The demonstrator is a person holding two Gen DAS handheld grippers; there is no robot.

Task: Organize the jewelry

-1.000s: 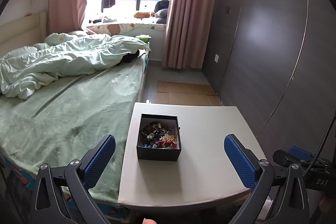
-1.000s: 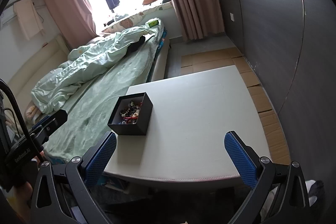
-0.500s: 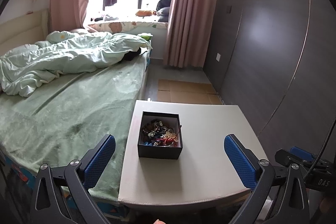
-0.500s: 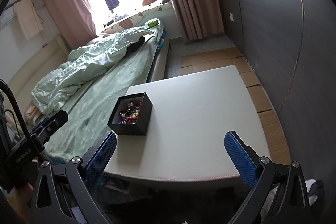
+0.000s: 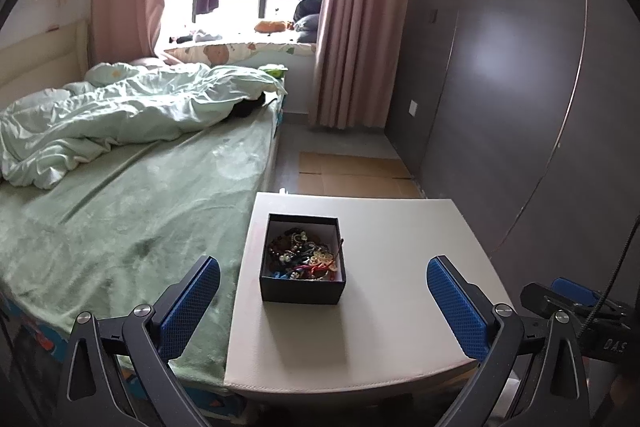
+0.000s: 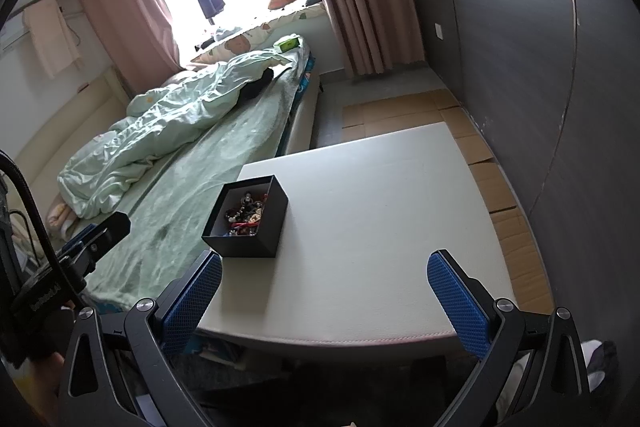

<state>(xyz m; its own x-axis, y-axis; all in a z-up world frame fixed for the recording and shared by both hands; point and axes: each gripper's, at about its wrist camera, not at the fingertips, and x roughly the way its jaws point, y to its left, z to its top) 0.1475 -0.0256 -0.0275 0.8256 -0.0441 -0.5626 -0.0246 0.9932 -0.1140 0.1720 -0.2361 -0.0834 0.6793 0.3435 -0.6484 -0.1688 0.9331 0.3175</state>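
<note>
White lettering reading "DAS" marks the black body of the right hand-held gripper (image 5: pixel 576 297), seen at the edge of the left wrist view; its blue-padded fingers stand wide apart over the pale rectangular table (image 6: pixel 380 211), holding nothing. The left hand-held gripper (image 5: pixel 322 301), fingers equally spread, hangs empty just short of the open square black cardboard box (image 5: pixel 303 259), now slightly nearer than a second ago. The box sits on the table's bed-side half, upright, mouth upward, filled with a tangled heap of beaded bracelets and necklaces (image 5: pixel 306 257); it has not moved.
</note>
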